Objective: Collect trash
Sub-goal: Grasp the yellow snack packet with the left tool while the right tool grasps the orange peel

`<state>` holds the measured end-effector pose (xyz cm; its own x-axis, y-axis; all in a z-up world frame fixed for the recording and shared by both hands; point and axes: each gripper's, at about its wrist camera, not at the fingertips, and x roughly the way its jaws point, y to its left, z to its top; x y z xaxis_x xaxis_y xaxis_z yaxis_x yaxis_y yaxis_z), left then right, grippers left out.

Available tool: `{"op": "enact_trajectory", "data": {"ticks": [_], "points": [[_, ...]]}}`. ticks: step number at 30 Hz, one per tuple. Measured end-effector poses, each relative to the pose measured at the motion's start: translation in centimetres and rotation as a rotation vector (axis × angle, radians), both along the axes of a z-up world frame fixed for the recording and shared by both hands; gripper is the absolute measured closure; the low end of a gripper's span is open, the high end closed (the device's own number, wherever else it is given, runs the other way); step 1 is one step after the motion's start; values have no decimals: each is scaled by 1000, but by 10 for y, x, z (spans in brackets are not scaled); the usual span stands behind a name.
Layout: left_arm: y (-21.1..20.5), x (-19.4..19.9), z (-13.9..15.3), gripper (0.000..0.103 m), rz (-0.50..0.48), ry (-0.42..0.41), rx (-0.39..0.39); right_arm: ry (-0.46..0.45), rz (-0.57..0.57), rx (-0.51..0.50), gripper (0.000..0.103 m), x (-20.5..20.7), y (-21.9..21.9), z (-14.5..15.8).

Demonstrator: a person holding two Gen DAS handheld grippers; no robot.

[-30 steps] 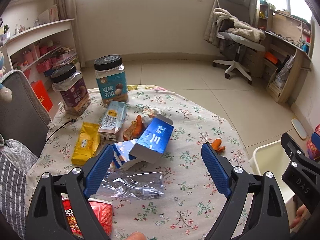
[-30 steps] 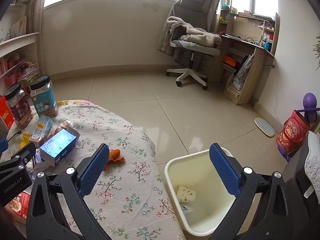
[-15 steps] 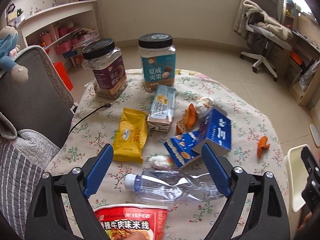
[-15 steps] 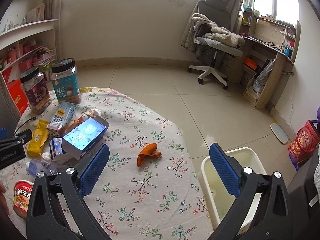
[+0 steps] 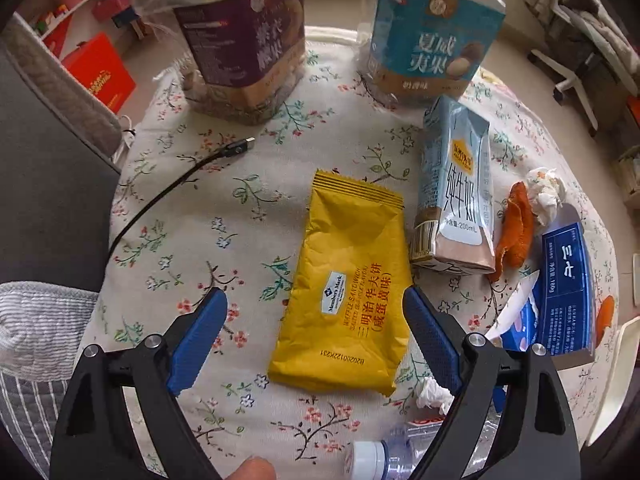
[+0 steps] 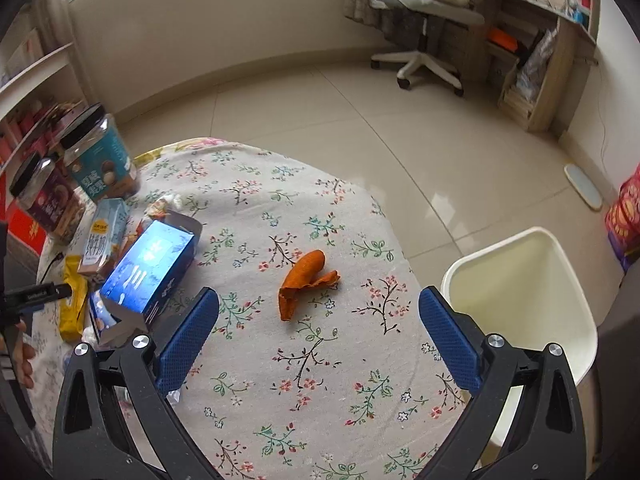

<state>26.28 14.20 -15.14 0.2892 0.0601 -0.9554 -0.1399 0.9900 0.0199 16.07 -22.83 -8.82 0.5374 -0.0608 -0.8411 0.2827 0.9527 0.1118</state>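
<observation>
My left gripper (image 5: 316,332) is open and empty, low over a yellow snack wrapper (image 5: 346,292) that lies between its fingers on the floral tablecloth (image 5: 224,208). Right of the wrapper lie a milk carton (image 5: 456,192), orange peel (image 5: 514,228), a crumpled tissue (image 5: 546,194) and a blue box (image 5: 566,292). A crushed clear bottle (image 5: 394,458) lies near the bottom edge. My right gripper (image 6: 318,334) is open and empty above an orange peel (image 6: 306,280). The white bin (image 6: 524,280) stands on the floor right of the table.
Two lidded snack jars (image 5: 248,40) (image 5: 430,36) stand at the table's far side. A black cable (image 5: 176,184) crosses the cloth on the left. A grey chair back (image 5: 48,160) is left of the table. An office chair (image 6: 424,28) and desk stand beyond.
My left gripper has dropped and moved forward-left over the yellow wrapper. My right gripper has swung left from the bin and come down over the table toward the orange peel.
</observation>
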Motion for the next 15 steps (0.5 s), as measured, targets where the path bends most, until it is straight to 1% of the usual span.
{"op": "enact_trajectory", "data": {"ticks": [2,5,7,8,9,10,12,13,14,15], "points": [[-4,8,-14,16,-39,46,8,52,-47,63,7,12,-15,-14],[-8,12,-29,15,-82,83,-30,127,-111,174,7,25,-34,-36],[-12,11,-28,15,-112,58,-10,154,-144,207,7,30,-40,-46],[-13,9,-27,20,-130,49,-9,161,-152,206,7,34,-41,-49],[-16,7,-24,34,-152,34,-8,165,-150,200,7,36,-40,-51],[-18,4,-21,41,-176,23,-9,170,-143,193,7,40,-38,-54],[-21,-1,-15,57,-185,16,22,182,-127,191,7,46,-31,-59],[-20,-3,-12,62,-182,11,29,189,-120,195,7,49,-29,-61],[-17,-6,-8,69,-175,1,29,197,-114,197,7,50,-26,-64],[-15,-9,-4,71,-164,-8,28,205,-107,197,7,52,-22,-67]]}}
